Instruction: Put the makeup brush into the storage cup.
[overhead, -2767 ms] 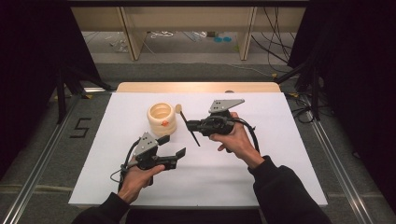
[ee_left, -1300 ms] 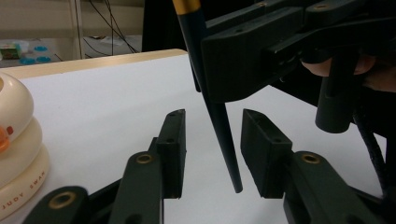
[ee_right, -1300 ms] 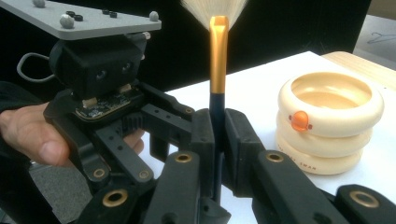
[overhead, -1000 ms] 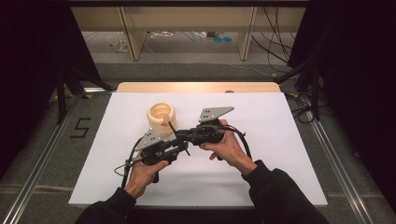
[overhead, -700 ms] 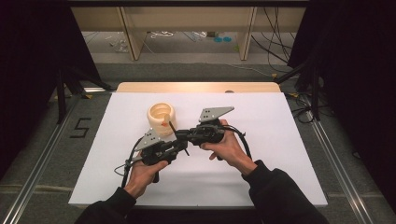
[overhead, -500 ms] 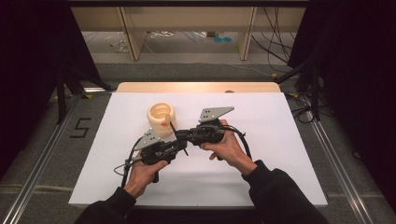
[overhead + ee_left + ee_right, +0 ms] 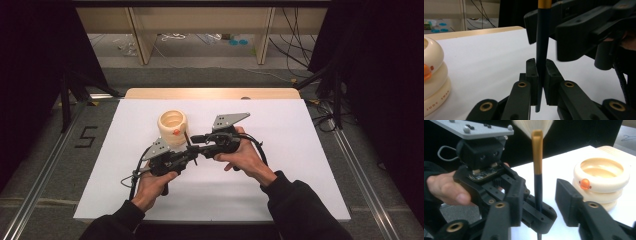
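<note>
A white table top (image 7: 310,165) fills the middle of the high view, with a pale wooden strip (image 7: 210,93) along its far edge. On it, a little left of center, stands a cream ringed cup (image 7: 172,126) with an orange knob on its side.

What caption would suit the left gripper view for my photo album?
Left hand-held gripper clamps a dark-handled, gold-banded brush upright over the white table, beside a cream ringed holder.

High view looks forward and down over the counter (image 7: 300,150); both gripper views sit close, facing opposite ways — sharing the brush (image 7: 541,47).
</note>
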A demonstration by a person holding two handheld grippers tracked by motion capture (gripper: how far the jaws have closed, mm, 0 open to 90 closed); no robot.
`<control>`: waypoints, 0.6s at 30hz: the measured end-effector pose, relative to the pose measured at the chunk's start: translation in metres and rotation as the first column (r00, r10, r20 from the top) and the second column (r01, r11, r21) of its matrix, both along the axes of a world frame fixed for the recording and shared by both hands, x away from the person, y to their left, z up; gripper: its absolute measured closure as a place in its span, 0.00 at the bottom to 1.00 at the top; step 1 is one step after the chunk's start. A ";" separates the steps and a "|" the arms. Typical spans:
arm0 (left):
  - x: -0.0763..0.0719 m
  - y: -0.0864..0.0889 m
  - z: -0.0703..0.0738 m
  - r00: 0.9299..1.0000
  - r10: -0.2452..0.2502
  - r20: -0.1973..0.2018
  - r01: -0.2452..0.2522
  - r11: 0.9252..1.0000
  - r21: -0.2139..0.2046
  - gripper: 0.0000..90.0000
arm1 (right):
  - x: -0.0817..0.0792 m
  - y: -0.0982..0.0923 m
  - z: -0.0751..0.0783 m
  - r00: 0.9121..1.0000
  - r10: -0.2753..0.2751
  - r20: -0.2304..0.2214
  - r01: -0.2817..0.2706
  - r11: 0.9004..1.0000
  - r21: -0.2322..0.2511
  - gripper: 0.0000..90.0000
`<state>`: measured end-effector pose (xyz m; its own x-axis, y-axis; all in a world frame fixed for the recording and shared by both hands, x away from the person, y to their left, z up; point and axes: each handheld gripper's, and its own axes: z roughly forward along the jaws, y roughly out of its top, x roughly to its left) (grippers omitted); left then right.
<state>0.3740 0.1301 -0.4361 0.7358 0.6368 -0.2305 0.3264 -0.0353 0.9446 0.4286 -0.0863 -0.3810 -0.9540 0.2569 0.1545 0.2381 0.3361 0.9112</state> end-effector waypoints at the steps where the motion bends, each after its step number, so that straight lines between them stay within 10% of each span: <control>1: 0.000 0.000 0.000 1.000 0.012 -0.009 -0.012 1.000 -0.001 0.93 | 0.000 0.000 0.001 1.000 -0.006 0.004 0.006 1.000 0.004 0.61; 18: 0.004 0.010 0.002 0.998 0.059 0.014 -0.060 0.998 0.032 0.93 | -0.003 -0.031 0.011 0.989 -0.151 0.001 0.151 0.988 -0.030 0.34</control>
